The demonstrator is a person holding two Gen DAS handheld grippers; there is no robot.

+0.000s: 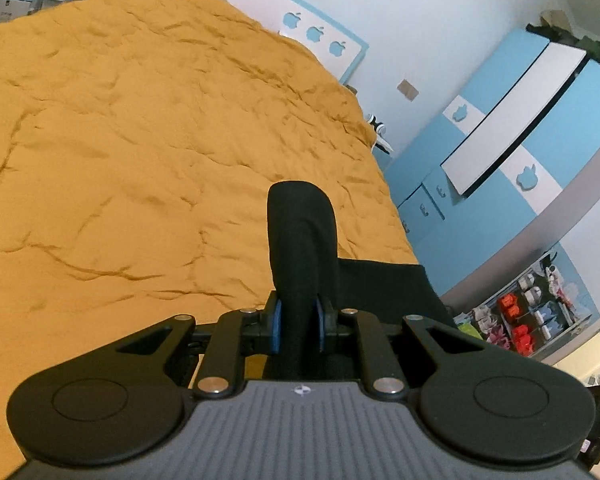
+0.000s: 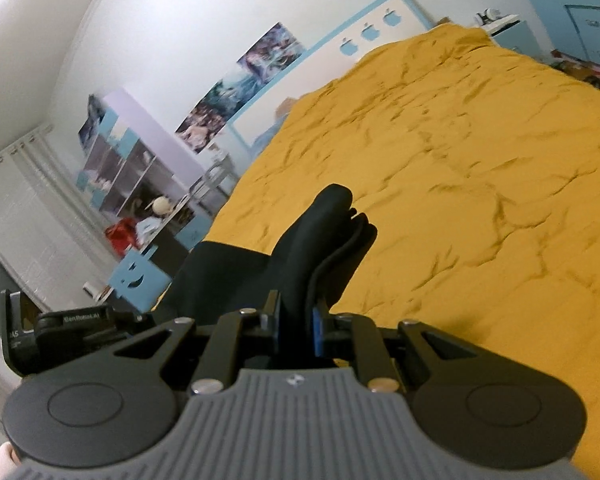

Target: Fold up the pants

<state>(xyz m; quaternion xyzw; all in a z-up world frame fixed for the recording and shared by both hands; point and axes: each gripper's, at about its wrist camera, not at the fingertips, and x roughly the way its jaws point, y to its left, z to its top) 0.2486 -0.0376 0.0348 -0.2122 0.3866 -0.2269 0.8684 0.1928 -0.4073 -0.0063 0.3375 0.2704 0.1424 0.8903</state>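
Two tools, left tool [image 1: 298, 322] and right tool [image 2: 296, 326], each clenched on one black pants [image 1: 304, 236] above one mustard bedspread [image 1: 140, 140].

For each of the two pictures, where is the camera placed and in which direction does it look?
Left wrist: sits on the left gripper, facing along its fingers over the orange bedspread towards blue cabinets; its jaws clamp the black pants.
Right wrist: sits on the right gripper, facing over the bedspread towards the headboard; a fingertip shows bottom left.
Shared: bedspread, pants, headboard.
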